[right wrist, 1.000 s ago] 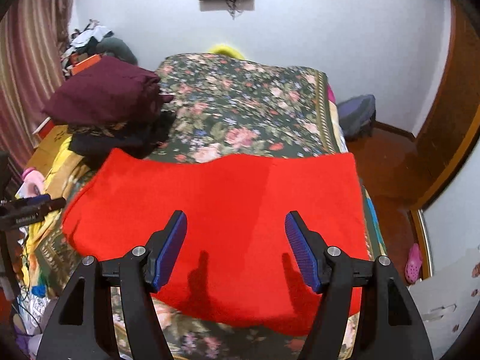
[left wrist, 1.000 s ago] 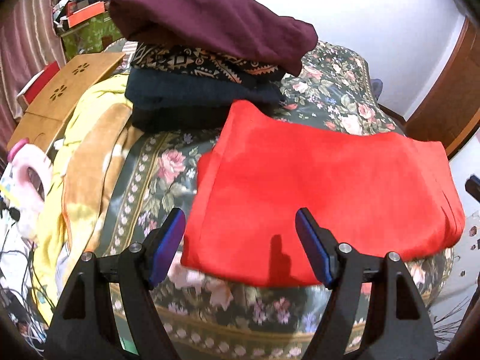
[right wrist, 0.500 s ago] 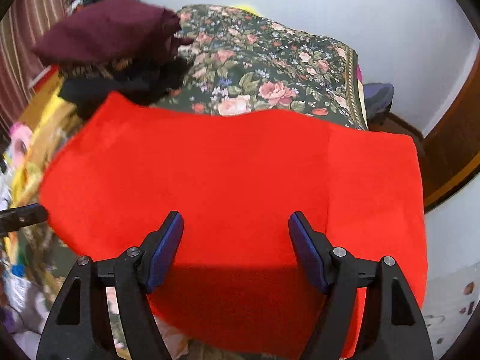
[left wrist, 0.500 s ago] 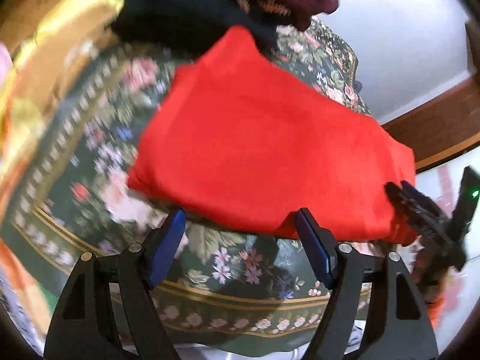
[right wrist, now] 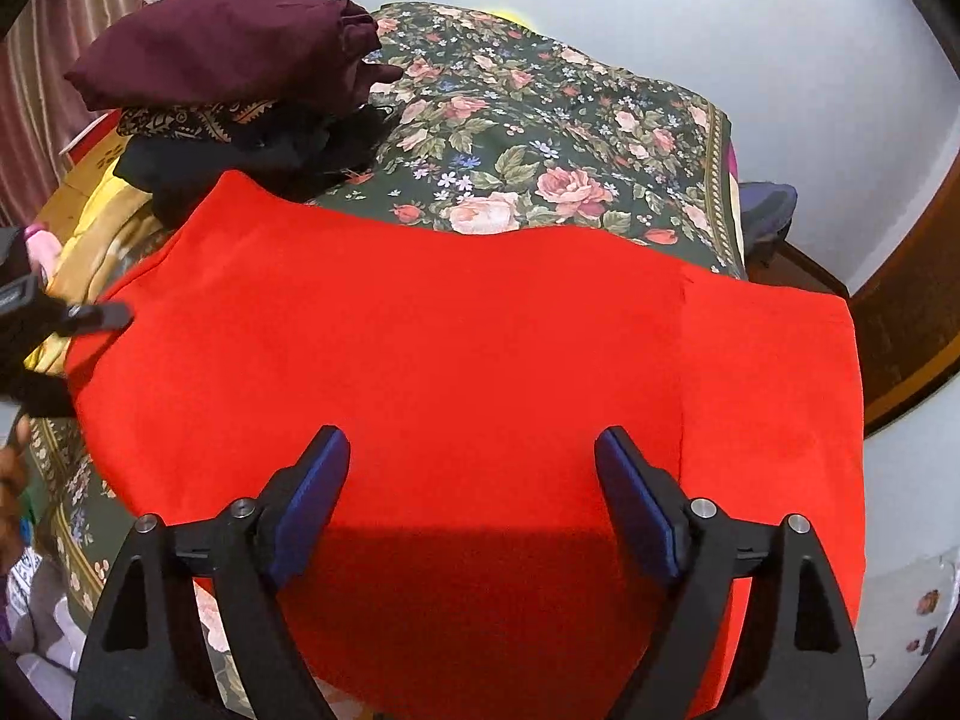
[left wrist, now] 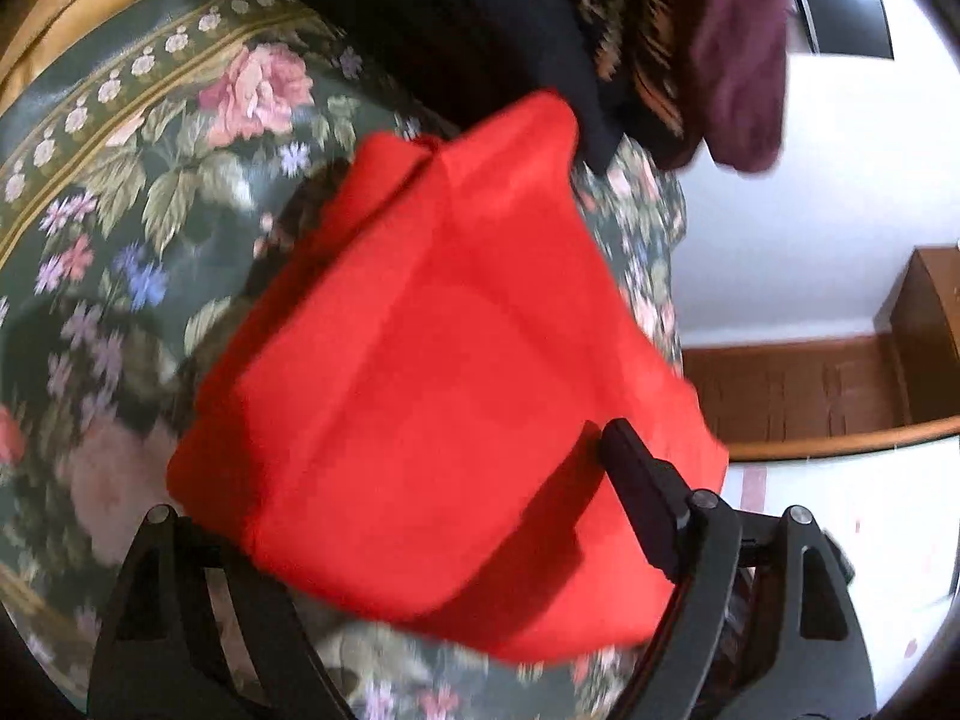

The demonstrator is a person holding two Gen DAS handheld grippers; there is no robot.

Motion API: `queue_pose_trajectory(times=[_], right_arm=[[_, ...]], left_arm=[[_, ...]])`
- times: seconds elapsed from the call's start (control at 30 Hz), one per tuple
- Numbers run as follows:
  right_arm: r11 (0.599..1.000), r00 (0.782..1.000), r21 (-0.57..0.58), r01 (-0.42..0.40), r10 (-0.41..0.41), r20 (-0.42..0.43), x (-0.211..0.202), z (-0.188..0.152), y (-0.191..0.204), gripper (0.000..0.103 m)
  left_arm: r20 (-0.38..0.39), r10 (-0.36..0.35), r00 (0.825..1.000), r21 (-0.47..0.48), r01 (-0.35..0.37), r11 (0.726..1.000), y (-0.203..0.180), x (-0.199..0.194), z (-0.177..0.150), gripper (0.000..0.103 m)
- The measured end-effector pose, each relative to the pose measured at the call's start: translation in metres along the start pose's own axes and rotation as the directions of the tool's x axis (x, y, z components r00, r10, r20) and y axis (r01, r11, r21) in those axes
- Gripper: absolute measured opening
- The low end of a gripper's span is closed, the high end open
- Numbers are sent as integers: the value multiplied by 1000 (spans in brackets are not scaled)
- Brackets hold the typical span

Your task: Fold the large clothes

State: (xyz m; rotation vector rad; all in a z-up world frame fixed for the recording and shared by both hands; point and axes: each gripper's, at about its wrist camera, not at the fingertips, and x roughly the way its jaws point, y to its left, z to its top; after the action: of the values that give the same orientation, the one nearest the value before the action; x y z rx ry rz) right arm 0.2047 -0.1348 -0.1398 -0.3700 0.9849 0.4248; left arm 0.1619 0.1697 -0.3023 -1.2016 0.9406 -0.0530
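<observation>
A large red cloth (right wrist: 468,348) lies folded and flat across the near end of a floral bed (right wrist: 528,120). My right gripper (right wrist: 474,504) is open above its near edge, holding nothing. In the left wrist view the red cloth (left wrist: 432,372) fills the middle, seen from its left end. My left gripper (left wrist: 420,510) is open with its jaws wide on either side of the cloth's near corner; the left finger is hidden under the cloth. The left gripper's tip (right wrist: 102,315) shows at the cloth's left edge in the right wrist view.
A stack of folded clothes, maroon (right wrist: 222,42) on top over patterned and dark pieces, sits at the bed's back left, touching the red cloth's far corner. A yellow blanket (right wrist: 102,198) lies left of it. Wooden door frame (right wrist: 906,324) at right.
My left gripper has dropped and swung in to the cloth's left end, now straddling its corner. My right gripper has moved closer over the cloth's near edge. Both stay open.
</observation>
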Motion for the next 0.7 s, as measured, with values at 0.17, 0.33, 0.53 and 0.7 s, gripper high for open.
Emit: queue_pose_trajectory(times=[0.17,0.33,0.53,0.7], right_arm=[[1000,1000,12,-22,22,-5,-3,6,1,82],[999,1000,-27,-27,27,0,-5,12,14,82],[993,997,-85,-80,79,-13,0,16,42,82],[949,950,-51,-311,309,-46,-3,22,57,82]], left_arm=[[60,92,994,90,-97,991,-29,6,5,17],[197,103,975,286,-158,945,-89,-28,-5,8],[354,12,935,513,-205,833,-182,-81,-32,8],[403,-35,914,626,-248,739,-244,-87,-53,8]])
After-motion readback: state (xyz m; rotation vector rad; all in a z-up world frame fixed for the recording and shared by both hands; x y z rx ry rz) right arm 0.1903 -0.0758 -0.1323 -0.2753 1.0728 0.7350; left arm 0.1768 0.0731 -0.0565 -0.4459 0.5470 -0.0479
